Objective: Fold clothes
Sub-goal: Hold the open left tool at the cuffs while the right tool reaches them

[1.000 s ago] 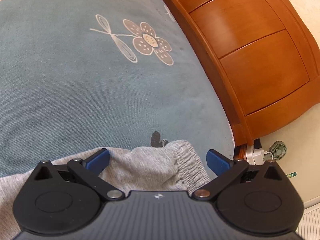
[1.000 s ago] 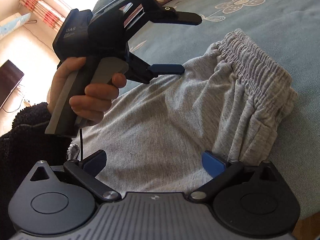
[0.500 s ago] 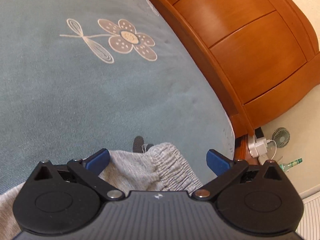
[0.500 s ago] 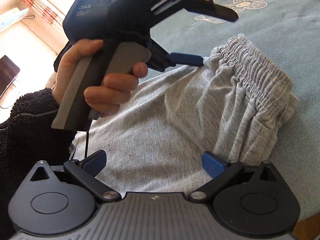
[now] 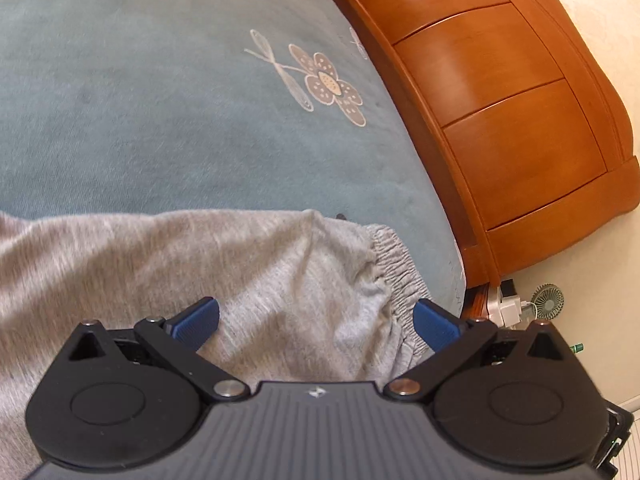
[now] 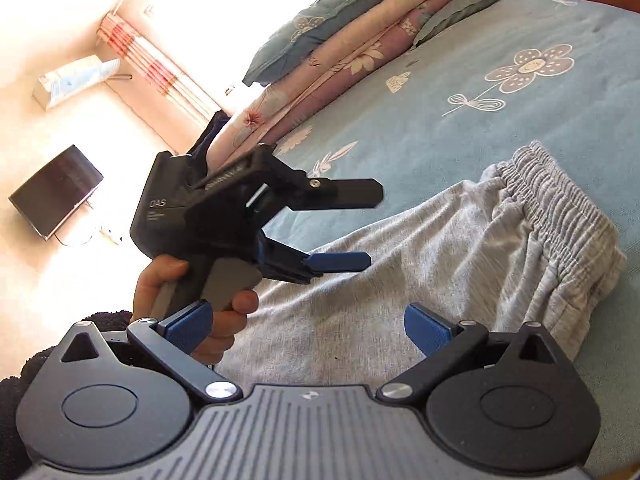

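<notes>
The grey sweatpants (image 5: 248, 264) lie spread on the blue flowered bedspread (image 5: 160, 120), their elastic waistband (image 6: 560, 208) bunched ahead of the right gripper (image 6: 308, 326) and off to its right finger's side. That gripper's blue fingers (image 6: 426, 330) stand wide apart above the cloth, gripping nothing. The left gripper (image 5: 316, 322), held in a hand (image 6: 200, 300), also has its fingers (image 5: 196, 320) spread wide, empty, over the fabric. A wooden bed frame (image 5: 500, 120) runs beyond the left gripper's right finger.
</notes>
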Tool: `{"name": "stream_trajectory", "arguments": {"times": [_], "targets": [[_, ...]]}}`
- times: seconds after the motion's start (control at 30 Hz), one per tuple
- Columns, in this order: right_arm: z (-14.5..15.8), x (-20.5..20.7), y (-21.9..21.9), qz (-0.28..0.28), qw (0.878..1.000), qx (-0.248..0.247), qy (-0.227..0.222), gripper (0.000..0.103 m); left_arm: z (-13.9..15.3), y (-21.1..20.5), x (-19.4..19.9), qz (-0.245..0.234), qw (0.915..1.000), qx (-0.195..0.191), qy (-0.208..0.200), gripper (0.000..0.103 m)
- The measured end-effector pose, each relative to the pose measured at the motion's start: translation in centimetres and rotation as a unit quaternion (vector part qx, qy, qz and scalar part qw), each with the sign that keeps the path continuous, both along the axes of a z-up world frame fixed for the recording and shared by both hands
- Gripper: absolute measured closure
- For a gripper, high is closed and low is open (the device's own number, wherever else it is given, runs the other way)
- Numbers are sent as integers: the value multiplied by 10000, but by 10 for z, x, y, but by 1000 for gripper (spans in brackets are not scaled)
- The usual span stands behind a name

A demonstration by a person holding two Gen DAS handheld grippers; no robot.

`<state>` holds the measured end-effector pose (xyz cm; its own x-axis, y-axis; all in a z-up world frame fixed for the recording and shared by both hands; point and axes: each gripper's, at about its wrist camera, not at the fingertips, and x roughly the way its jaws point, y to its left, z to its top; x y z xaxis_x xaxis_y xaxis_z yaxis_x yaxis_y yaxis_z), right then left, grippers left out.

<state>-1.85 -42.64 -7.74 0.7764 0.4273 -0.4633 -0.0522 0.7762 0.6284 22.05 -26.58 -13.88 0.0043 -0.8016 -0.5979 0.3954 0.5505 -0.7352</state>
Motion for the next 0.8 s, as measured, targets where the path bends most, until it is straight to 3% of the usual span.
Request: {"name": "stream_trajectory", "arguments": {"times": [0.13,0.27,0.43,0.53,0.63,0.73,0.8], "targets": [[0,3,11,-64,9979,-578,297,0,10,2,0,64,9998,-174,-57,1],[-13,2,18,32,9970,-678,363,0,17,-2,-7,-213,9988,-428,-85,1],[-21,9,21,-16,9928,-965,711,0,-1,-16,-11,-415,9990,-164,-3,1],[-22,11,20,-63,9922,-993,757,0,5,-9,-11,-290,9991,-306,85,1],[-20,9,17,-79,9932,-927,705,0,28,10,-13,-117,9989,-367,-259,1],[-20,8,17,-105,9930,-946,700,0,41,31,-12,164,9988,-144,-438,1],[-20,9,17,-123,9927,-962,713,0,36,45,-9,460,9984,-17,-313,1]]}}
